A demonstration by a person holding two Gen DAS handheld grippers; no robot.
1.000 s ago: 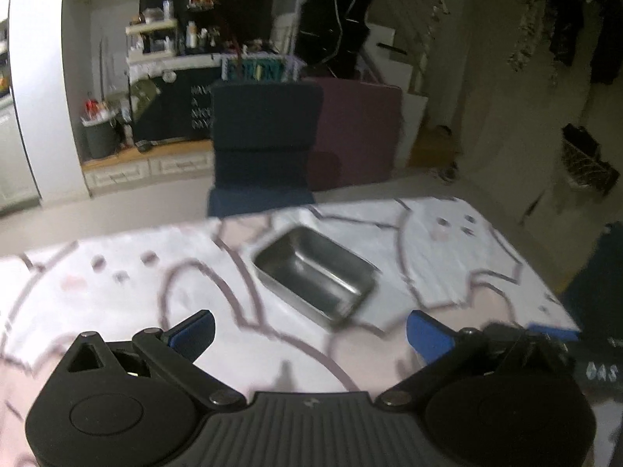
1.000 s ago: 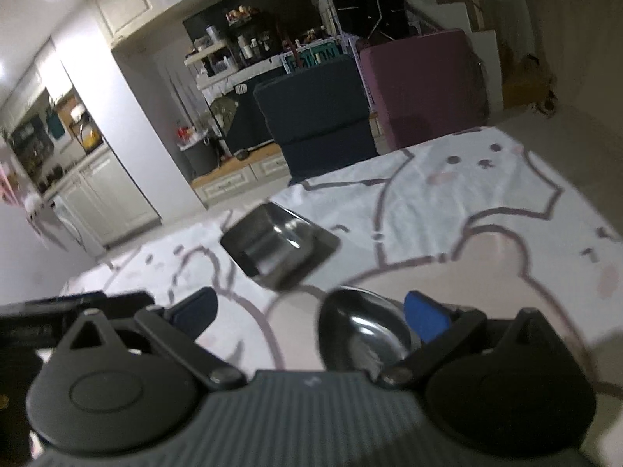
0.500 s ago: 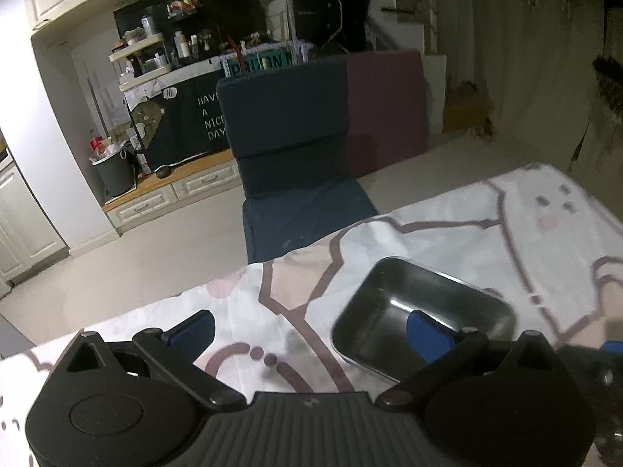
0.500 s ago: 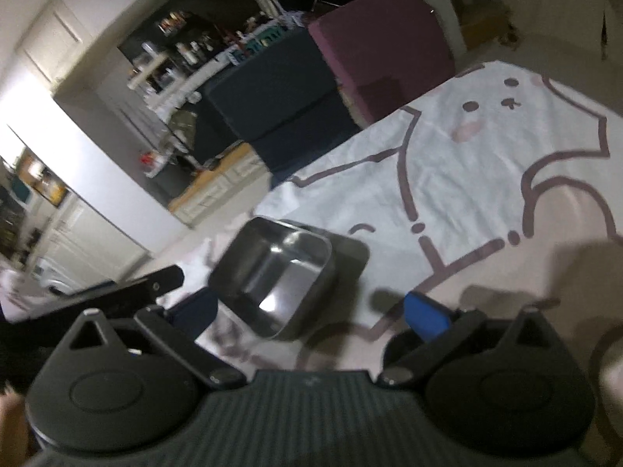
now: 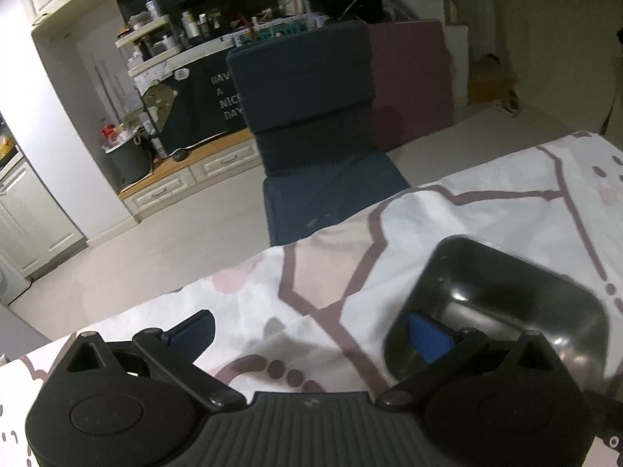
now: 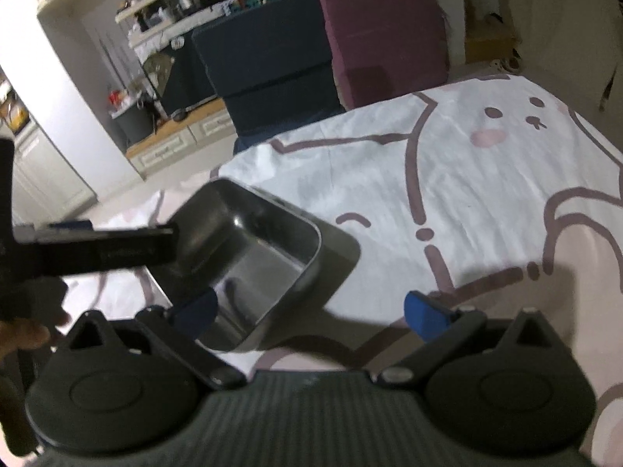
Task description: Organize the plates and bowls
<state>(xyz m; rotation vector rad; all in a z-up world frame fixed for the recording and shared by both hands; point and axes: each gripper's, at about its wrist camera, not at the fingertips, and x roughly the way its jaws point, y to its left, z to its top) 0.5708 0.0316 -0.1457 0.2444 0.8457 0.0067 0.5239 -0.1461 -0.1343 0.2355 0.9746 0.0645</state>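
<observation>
A rectangular steel tray [image 5: 502, 299] lies on the patterned tablecloth [image 5: 335, 272], low and right in the left wrist view. My left gripper [image 5: 309, 332] is open, and its right blue fingertip sits over the tray's near left rim. In the right wrist view the same tray [image 6: 253, 253] is at centre left. My right gripper [image 6: 309, 311] is open, its left fingertip over the tray's near corner. A black finger [image 6: 117, 249] of the left gripper reaches across the tray's left rim. Nothing is held.
Beyond the table's far edge stand a dark blue chair [image 5: 307, 109] and a maroon chair [image 6: 385, 39]. A hand [image 6: 23, 334] holds the left tool at the left border. Bare tablecloth [image 6: 486, 179] stretches to the right of the tray.
Both grippers have closed in on the steel tray, which now sits right at their fingertips. The round steel bowl seen by the right gripper a second ago has left view.
</observation>
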